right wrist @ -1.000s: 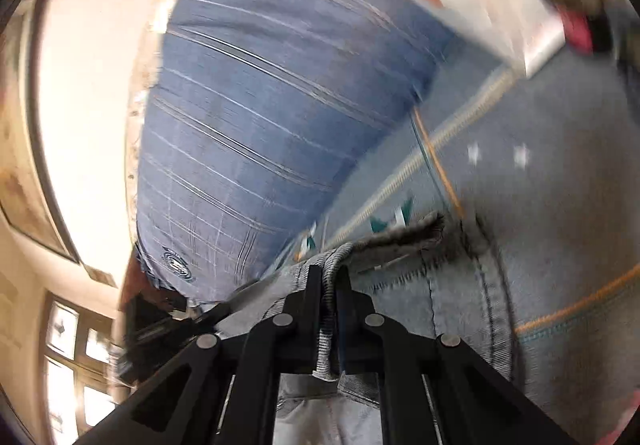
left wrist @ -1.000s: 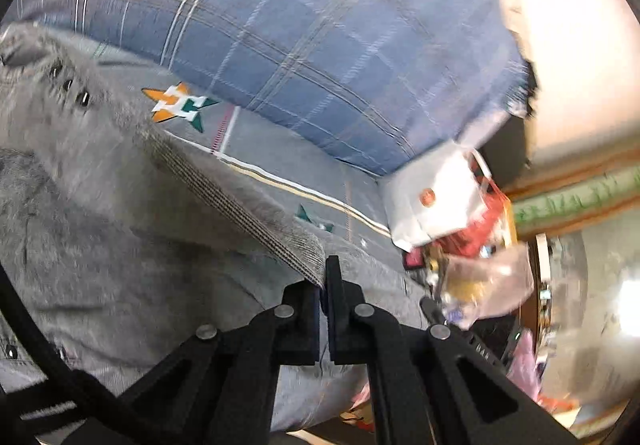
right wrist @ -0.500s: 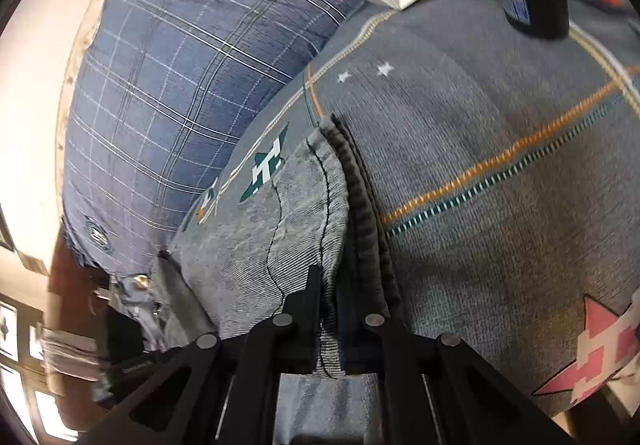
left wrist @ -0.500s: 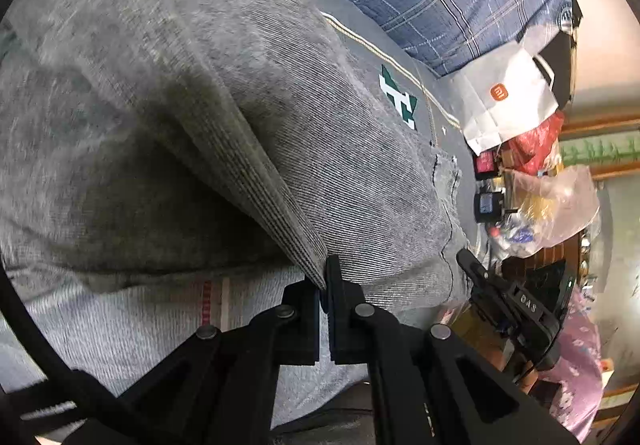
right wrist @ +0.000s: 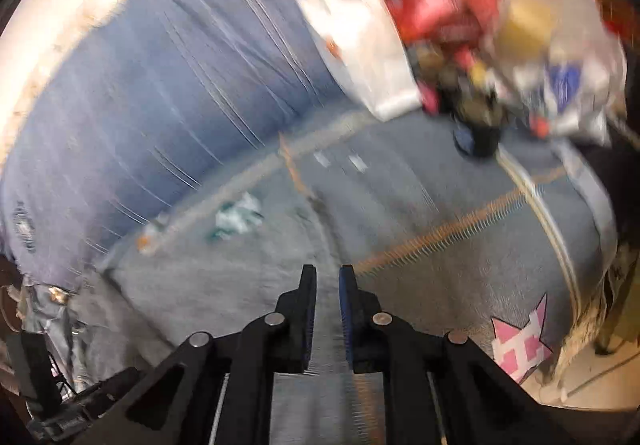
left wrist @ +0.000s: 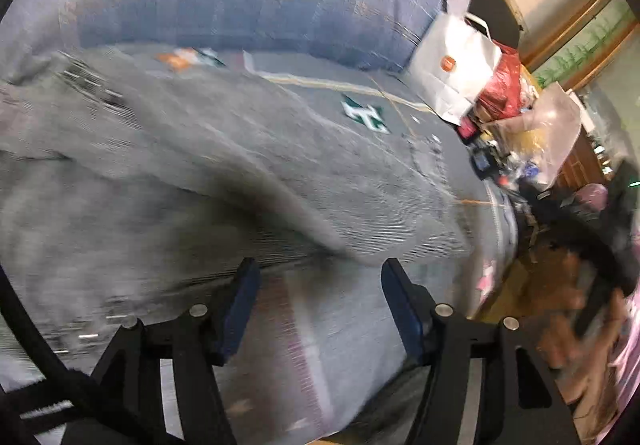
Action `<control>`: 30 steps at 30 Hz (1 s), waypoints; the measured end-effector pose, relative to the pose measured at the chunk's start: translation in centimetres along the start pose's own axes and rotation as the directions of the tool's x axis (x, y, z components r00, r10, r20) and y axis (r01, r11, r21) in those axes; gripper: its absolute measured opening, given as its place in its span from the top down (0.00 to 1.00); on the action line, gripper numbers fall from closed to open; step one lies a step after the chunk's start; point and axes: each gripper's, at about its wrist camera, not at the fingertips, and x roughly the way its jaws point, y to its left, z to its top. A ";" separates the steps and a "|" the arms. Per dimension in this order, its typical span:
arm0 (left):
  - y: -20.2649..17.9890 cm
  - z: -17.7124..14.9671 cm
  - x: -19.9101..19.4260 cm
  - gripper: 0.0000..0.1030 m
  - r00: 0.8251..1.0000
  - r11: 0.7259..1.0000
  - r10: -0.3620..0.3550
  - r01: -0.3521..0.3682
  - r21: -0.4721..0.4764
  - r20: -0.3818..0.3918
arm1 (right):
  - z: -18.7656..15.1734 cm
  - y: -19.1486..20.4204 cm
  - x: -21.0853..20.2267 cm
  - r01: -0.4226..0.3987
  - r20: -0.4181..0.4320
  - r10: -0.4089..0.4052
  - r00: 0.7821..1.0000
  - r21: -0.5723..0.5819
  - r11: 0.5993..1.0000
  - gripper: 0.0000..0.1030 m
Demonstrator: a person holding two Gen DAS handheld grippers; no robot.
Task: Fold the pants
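Grey pants (left wrist: pixel 224 181) lie on bed (right wrist: pixel 460 269); left tool (left wrist: pixel 318 305) wide apart, right tool (right wrist: pixel 327 309) slightly parted, both empty. Risk: loose fold slumps open unpressed.

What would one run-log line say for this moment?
task: fold pants | left gripper: open, empty | right gripper: slightly open, empty | pants: lying on bed | view: blurred

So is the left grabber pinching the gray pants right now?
Apart. In the left wrist view, the left gripper has its jaws spread wide with nothing between them; the gray pants lie just beyond its fingertips.
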 end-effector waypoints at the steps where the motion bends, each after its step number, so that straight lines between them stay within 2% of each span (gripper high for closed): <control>1: 0.9 0.1 -1.4 0.38 0.997 0.998 0.069 -0.069 0.003 0.033 | 0.0 1.4 -0.8 -0.052 0.017 0.052 0.999 -0.014 0.999 0.82; 3: 2.1 0.5 -3.0 0.38 0.979 0.983 0.184 -0.185 -0.002 0.091 | 0.1 5.3 -2.0 -0.228 0.016 0.229 0.973 -0.062 0.972 0.49; 4: 3.1 0.6 -4.4 0.38 0.957 0.967 0.253 -0.255 -0.006 0.140 | 0.0 7.1 -2.2 -0.291 0.015 0.293 0.956 -0.083 0.953 0.20; 5: 3.7 0.9 -5.2 0.38 0.937 0.952 0.304 -0.305 -0.021 0.171 | -0.1 9.0 -2.4 -0.345 0.022 0.349 0.937 -0.103 0.933 0.15; 7: 5.2 1.3 -6.7 0.38 0.900 0.925 0.379 -0.375 -0.059 0.215 | -0.8 13.2 -2.2 -0.402 -0.001 0.406 0.914 -0.152 0.903 0.15; 8: 6.1 1.3 -7.5 0.37 0.889 0.918 0.395 -0.389 -0.074 0.234 | -1.1 15.0 -1.8 -0.422 -0.025 0.424 0.905 -0.170 0.890 0.15; 9: 6.8 1.4 -8.3 0.37 0.875 0.910 0.414 -0.404 -0.091 0.252 | -1.3 17.1 -1.1 -0.432 -0.061 0.429 0.901 -0.188 0.882 0.15; 11: 8.5 1.7 -9.8 0.37 0.827 0.878 0.478 -0.461 -0.130 0.296 | -1.8 20.1 0.4 -0.429 -0.110 0.414 0.903 -0.210 0.879 0.15; 12: 9.5 1.8 -10.5 0.36 0.807 0.864 0.502 -0.482 -0.142 0.312 | -1.9 21.9 1.3 -0.443 -0.129 0.424 0.896 -0.222 0.869 0.15; 13: 10.4 2.1 -11.0 0.31 0.789 0.852 0.521 -0.501 -0.150 0.326 | -2.1 23.0 1.9 -0.452 -0.138 0.431 0.892 -0.228 0.862 0.15; 17: 13.5 2.9 -11.4 0.28 0.734 0.807 0.586 -0.567 -0.166 0.344 | -3.0 28.2 5.2 -0.497 -0.217 0.454 0.864 -0.236 0.835 0.15; 18: 14.4 3.0 -11.1 0.28 0.732 0.804 0.591 -0.568 -0.175 0.339 | -3.1 29.1 5.8 -0.504 -0.238 0.453 0.859 -0.243 0.829 0.15; 19: 15.0 2.6 -11.3 0.28 0.738 0.808 0.586 -0.561 -0.177 0.335 | -3.3 30.1 6.7 -0.511 -0.260 0.450 0.854 -0.258 0.820 0.15; 22: 17.7 2.7 -10.1 0.28 0.770 0.817 0.577 -0.549 -0.177 0.272 | -4.0 32.2 8.3 -0.493 -0.271 0.423 0.865 -0.292 0.820 0.15; 23: 18.9 2.9 -9.5 0.28 0.787 0.821 0.571 -0.544 -0.174 0.231 | -4.2 32.8 8.9 -0.495 -0.286 0.417 0.863 -0.308 0.813 0.15; 27: 20.5 3.2 -9.5 0.28 0.814 0.825 0.556 -0.517 -0.227 0.168 | -5.0 34.9 11.4 -0.486 -0.342 0.368 0.865 -0.381 0.787 0.15; 28: 20.8 3.2 -10.0 0.28 0.821 0.830 0.545 -0.500 -0.245 0.170 | -5.0 35.3 11.9 -0.492 -0.359 0.365 0.859 -0.385 0.781 0.15; 30: 21.3 3.2 -11.0 0.28 0.830 0.840 0.525 -0.471 -0.271 0.186 | -4.9 36.5 13.9 -0.520 -0.418 0.360 0.834 -0.376 0.767 0.15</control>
